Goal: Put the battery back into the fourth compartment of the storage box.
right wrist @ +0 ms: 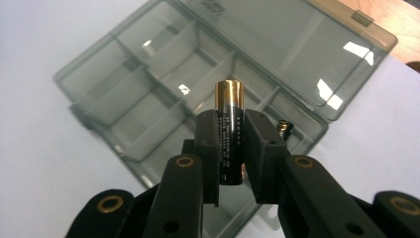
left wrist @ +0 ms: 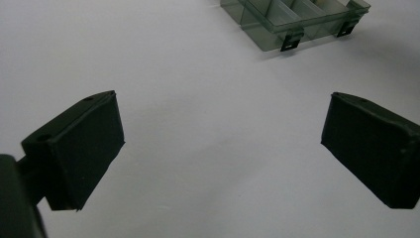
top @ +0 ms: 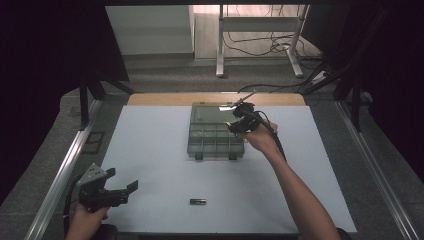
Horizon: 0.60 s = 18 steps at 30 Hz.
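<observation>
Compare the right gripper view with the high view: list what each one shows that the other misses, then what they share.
Right gripper view alone: the battery clamped upright between the right gripper's jaws, gold end up, and another battery already lying in a compartment behind them.

High view alone: the left gripper held open near the table's front left corner, and a loose battery lying on the white table.

Both: the open, smoky-clear compartment box with its lid laid back, and the right gripper poised over it.
</observation>
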Available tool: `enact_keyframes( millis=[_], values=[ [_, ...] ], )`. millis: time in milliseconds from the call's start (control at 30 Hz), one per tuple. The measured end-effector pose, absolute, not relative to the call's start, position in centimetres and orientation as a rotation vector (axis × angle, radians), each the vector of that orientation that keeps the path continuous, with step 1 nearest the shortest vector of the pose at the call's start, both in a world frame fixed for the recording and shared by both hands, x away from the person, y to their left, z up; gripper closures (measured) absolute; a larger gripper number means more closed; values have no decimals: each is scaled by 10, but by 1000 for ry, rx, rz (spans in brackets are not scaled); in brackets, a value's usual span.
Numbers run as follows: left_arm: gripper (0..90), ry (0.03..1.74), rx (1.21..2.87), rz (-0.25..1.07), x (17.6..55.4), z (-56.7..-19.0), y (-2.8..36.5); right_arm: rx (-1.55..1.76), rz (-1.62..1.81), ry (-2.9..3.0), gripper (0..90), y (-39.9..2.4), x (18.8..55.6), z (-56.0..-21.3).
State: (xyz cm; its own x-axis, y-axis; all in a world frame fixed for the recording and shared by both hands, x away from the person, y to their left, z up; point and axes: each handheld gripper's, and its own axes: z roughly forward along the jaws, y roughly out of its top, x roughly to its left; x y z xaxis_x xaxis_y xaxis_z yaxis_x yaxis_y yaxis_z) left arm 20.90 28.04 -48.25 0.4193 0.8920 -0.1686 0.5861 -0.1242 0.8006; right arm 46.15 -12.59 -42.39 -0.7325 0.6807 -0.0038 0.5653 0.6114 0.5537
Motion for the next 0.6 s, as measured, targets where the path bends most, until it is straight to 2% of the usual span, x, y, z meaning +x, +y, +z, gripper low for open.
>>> enact_keyframes(
  millis=[600],
  values=[
    [35, 1269, 1819, 446, 209, -483, 281, 1158, 662, 2585, 762, -128, 491, -455]
  ],
)
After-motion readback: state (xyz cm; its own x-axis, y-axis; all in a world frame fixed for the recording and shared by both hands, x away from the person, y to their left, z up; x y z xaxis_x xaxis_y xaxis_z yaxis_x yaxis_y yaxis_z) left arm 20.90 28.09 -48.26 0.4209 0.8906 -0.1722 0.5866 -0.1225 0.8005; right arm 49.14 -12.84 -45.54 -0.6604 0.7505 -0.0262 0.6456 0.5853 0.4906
